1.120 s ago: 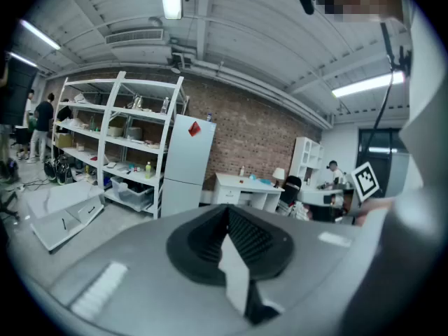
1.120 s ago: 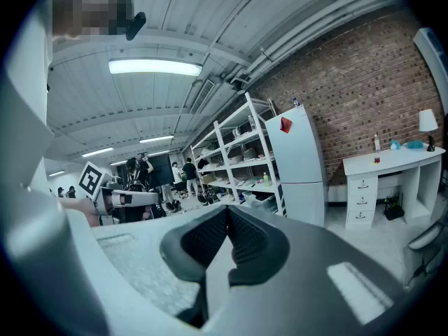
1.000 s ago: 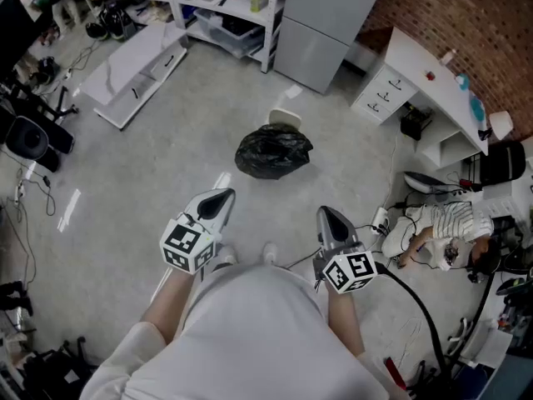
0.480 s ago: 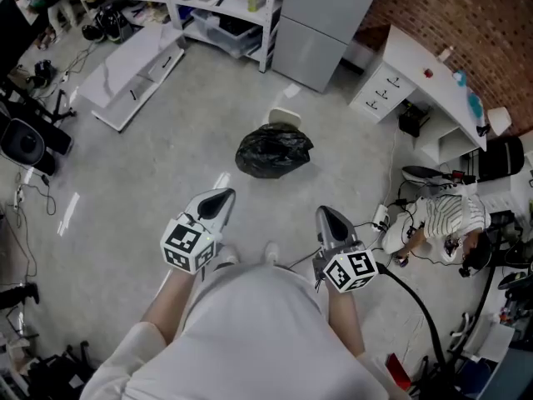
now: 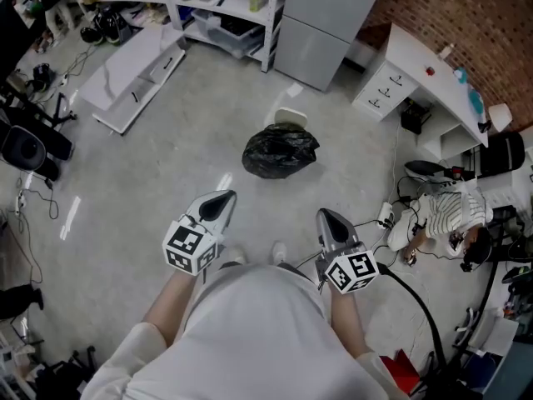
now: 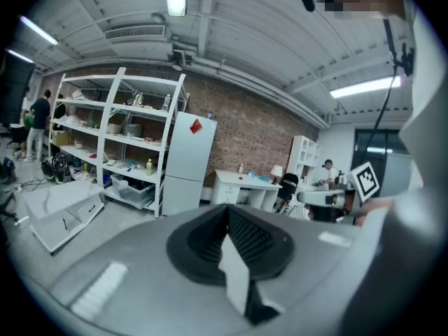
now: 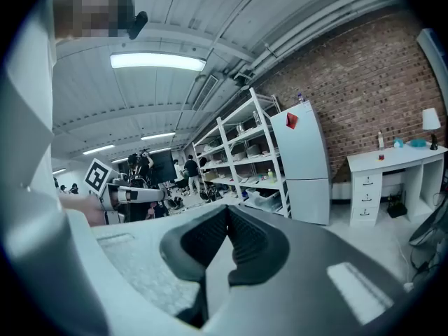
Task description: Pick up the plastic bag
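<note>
A black plastic bag point(image 5: 280, 151), full and knotted, lies on the grey floor ahead of me in the head view. My left gripper point(image 5: 219, 200) is held at waist height, shut and empty, well short of the bag and to its left. My right gripper point(image 5: 330, 217) is likewise shut and empty, short of the bag and to its right. Both gripper views point level across the room, with the left gripper's jaws point(image 6: 227, 222) and the right gripper's jaws point(image 7: 225, 224) closed together; the bag is not in those views.
A small white bin point(image 5: 286, 117) stands just behind the bag. A grey cabinet point(image 5: 326, 19) and white shelving point(image 5: 218, 7) line the back. A white desk point(image 5: 429, 82) is at right, a seated person point(image 5: 441, 223) beside it. A white panel point(image 5: 137, 69) lies on the floor at left.
The bag sits slightly lower and further right in the head view than before, as the view has shifted. Both grippers stay shut in the same pose.
</note>
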Action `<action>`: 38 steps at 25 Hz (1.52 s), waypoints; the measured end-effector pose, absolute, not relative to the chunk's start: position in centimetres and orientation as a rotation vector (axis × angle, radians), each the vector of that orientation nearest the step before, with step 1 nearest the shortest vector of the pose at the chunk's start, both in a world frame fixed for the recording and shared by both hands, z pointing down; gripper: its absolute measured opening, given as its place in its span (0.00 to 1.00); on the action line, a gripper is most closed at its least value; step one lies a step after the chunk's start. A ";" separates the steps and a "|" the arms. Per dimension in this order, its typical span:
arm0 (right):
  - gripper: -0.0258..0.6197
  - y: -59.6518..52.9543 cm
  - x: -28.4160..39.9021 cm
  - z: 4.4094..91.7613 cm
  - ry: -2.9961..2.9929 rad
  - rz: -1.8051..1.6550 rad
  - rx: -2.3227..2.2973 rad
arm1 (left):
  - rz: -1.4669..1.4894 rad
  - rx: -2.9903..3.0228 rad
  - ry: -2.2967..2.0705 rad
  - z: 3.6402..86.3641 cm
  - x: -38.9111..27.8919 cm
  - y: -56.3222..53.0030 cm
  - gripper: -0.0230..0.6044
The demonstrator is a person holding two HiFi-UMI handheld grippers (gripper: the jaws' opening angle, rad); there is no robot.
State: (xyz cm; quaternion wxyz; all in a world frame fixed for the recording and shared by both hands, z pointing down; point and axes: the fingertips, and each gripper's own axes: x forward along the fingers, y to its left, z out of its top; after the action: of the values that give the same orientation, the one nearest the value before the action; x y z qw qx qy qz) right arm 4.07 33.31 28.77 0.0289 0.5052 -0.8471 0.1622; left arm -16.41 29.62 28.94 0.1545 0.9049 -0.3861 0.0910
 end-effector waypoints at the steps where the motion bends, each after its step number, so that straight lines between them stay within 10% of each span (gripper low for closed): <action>1: 0.04 33.3 3.6 28.9 -2.611 0.496 1.556 | 0.269 2.594 -1.106 29.1 -16.9 29.6 0.04; 18: 0.04 32.0 -0.4 31.0 -2.477 0.528 1.673 | 0.314 2.599 -1.062 31.1 -23.0 28.0 0.04; 38: 0.04 18.3 7.3 33.5 -2.526 0.631 1.541 | 0.373 2.617 -1.075 31.9 -13.5 16.3 0.04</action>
State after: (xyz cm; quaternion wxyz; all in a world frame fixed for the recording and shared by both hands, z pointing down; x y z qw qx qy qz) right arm 7.28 18.26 33.47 0.0581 0.5087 -0.8334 0.2081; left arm -13.52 16.27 31.92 0.1435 0.9075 -0.3730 0.1292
